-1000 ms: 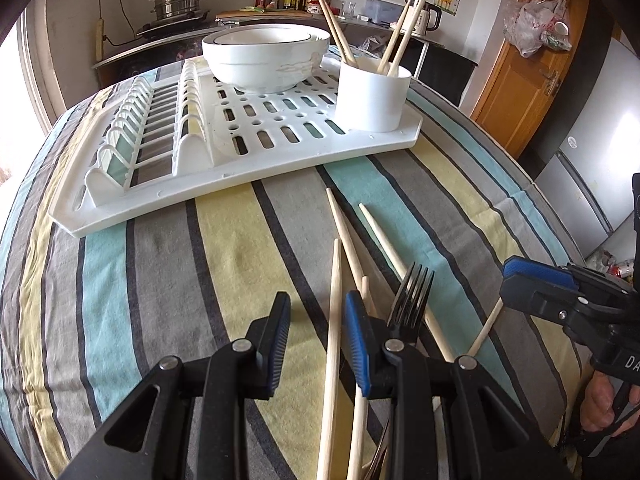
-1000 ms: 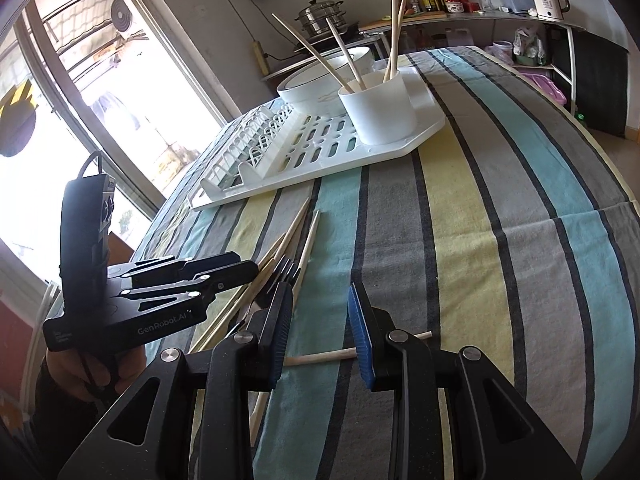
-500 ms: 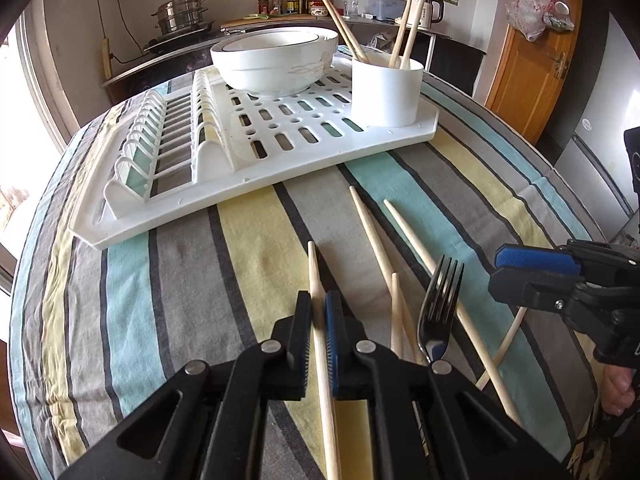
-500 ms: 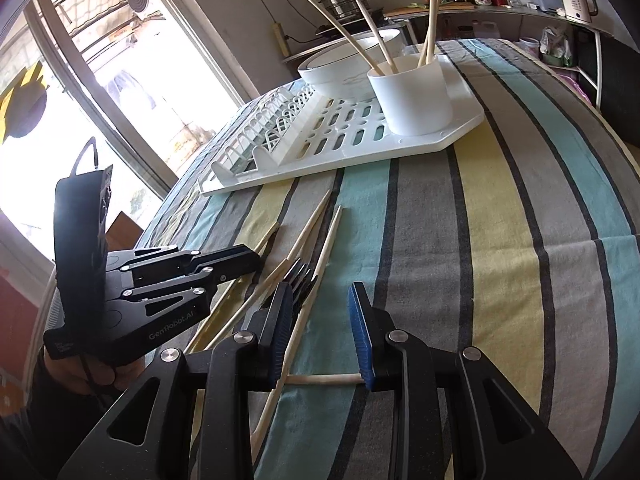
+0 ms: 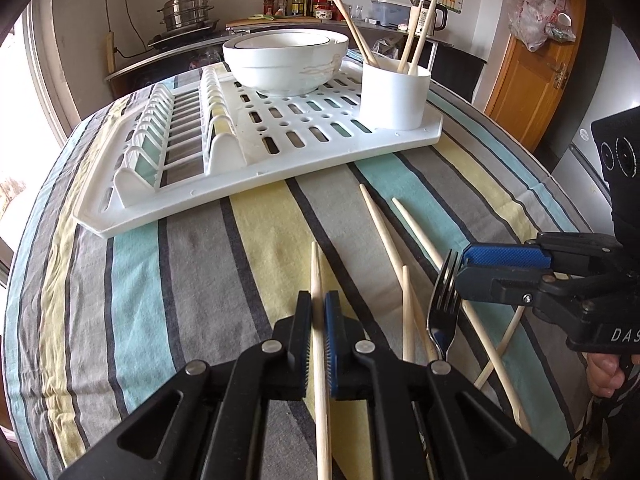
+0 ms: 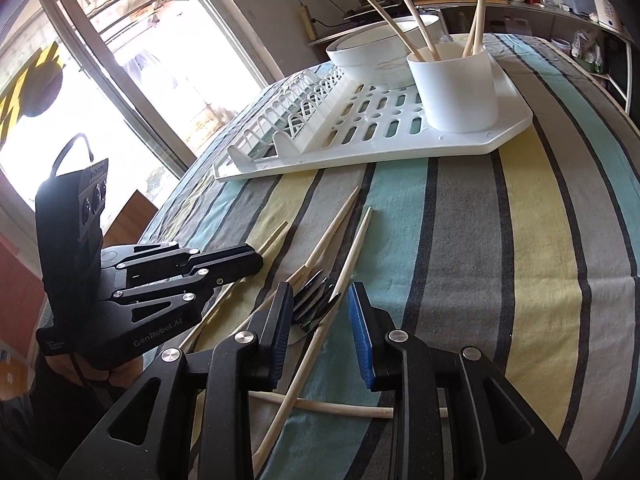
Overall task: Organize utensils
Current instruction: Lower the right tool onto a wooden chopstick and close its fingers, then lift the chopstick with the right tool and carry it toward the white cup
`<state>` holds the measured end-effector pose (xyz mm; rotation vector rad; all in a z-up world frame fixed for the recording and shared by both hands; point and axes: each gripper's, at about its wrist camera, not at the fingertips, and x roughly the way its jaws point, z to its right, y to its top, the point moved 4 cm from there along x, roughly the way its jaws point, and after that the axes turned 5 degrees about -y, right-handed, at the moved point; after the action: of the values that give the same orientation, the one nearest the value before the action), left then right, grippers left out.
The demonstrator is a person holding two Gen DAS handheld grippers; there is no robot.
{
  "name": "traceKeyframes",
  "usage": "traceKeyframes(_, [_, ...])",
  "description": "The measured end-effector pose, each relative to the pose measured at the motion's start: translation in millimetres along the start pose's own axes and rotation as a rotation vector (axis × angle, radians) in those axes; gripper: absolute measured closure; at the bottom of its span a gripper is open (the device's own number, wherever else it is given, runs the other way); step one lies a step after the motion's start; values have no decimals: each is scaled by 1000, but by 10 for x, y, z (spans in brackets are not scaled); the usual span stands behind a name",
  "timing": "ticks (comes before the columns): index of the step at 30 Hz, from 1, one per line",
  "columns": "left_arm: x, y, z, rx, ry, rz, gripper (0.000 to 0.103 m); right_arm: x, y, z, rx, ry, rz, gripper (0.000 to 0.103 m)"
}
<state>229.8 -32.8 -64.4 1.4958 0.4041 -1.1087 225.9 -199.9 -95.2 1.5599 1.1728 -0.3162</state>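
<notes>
My left gripper (image 5: 318, 322) is shut on a wooden chopstick (image 5: 316, 268) that lies on the striped tablecloth. Several more chopsticks (image 5: 380, 232) and a dark fork (image 5: 442, 308) lie just to its right. My right gripper (image 6: 320, 320) is open, low over the fork (image 6: 314, 300) and a chopstick (image 6: 352, 252) that runs between its jaws. It shows from the side in the left wrist view (image 5: 504, 268). A white utensil cup (image 5: 394, 94) with several chopsticks in it stands on the white drying rack (image 5: 304, 148).
A white bowl (image 5: 286, 60) sits on the rack behind the cup. The rack's plate slots (image 5: 160, 144) are at its left. The table edge curves off at the right, with a wooden door (image 5: 532, 52) beyond. A counter with a steel pot (image 5: 186, 10) stands at the back.
My left gripper shifted left and shut on the leftmost chopstick, then held it. My right gripper moved forward over the fork and stayed open.
</notes>
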Motion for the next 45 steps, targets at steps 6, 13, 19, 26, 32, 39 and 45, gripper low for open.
traceKeyframes(6, [-4, -1, -9, -7, -7, 2, 96, 78, 4, -14, -12, 12, -21, 82])
traceKeyframes(13, [-1, 1, -8, -5, -5, 2, 96, 66, 19, -25, -26, 19, -6, 92])
traceKeyframes(19, [8, 8, -2, -2, -3, -4, 96, -16, 33, -61, -40, 23, 12, 95])
traceKeyframes(26, [-54, 19, -27, -16, -23, 3, 96, -176, 89, -153, -62, 26, 43, 97])
traceKeyframes(32, [-250, 64, -78, -37, -34, 51, 96, -381, 184, -272, -100, 1, 91, 99])
traceKeyframes(39, [-472, 130, -152, -61, -35, 106, 97, -621, 303, -383, -157, -55, 146, 100])
traceKeyframes(45, [-617, 159, -204, -79, -41, 143, 97, -796, 356, -476, -192, -84, 193, 102])
